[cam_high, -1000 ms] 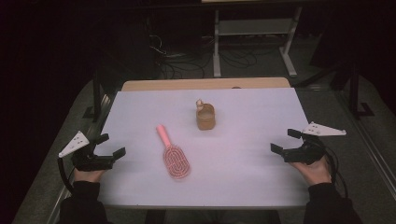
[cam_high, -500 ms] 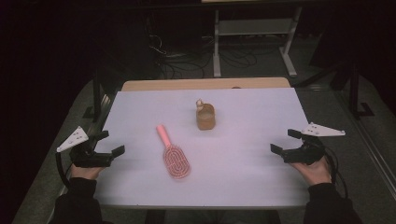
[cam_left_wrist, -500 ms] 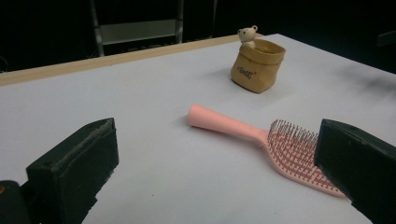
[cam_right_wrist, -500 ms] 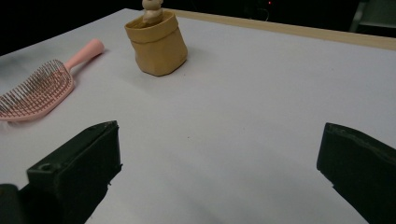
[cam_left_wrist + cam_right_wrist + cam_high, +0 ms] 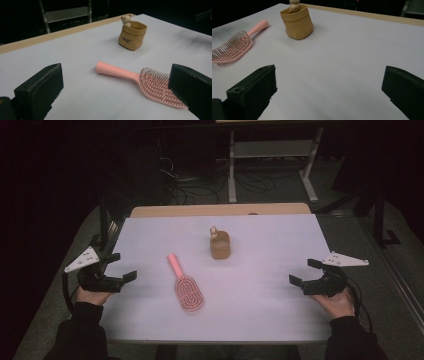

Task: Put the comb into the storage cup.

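While brush (image 5: 186, 290) bristles cut off by jaw: L tongs (image 5: 121, 267) & R tongs (image 5: 303, 272) agape, empty.

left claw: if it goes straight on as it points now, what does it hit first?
Likely the pink hairbrush: it lies between the open left claw jaws, ahead on the table. The tan bag-shaped pot sits farther behind. Depth is uncertain.

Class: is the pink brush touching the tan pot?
Apart. The high view shows bare table between the brush and the pot.
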Tool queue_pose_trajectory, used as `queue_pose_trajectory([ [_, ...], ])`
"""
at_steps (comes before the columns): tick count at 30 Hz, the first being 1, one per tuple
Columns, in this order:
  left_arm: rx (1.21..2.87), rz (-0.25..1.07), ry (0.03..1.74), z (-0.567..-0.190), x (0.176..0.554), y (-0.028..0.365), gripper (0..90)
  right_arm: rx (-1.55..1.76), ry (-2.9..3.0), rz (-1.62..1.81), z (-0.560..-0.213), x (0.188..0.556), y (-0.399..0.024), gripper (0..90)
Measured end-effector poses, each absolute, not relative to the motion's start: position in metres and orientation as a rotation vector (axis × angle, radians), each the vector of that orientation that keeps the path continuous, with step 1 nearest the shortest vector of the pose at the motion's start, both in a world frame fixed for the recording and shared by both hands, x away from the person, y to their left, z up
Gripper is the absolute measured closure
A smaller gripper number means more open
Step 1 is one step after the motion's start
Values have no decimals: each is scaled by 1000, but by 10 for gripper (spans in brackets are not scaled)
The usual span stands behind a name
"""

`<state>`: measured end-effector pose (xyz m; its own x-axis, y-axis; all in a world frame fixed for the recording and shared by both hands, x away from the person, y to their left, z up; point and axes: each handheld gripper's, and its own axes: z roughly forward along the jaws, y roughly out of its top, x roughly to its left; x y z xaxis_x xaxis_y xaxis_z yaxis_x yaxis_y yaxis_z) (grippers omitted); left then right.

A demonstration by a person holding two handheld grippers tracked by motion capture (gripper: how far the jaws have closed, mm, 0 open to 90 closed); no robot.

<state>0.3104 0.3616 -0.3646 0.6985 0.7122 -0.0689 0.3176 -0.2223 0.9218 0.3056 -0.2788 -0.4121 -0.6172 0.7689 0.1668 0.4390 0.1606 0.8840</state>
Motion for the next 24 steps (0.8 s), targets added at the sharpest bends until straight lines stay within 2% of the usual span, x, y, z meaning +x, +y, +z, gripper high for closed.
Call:
queue_pose_trajectory([
  [24,1900,428,780,-350,334,347,0,1155,2146,1438,-414,306,-277,0],
])
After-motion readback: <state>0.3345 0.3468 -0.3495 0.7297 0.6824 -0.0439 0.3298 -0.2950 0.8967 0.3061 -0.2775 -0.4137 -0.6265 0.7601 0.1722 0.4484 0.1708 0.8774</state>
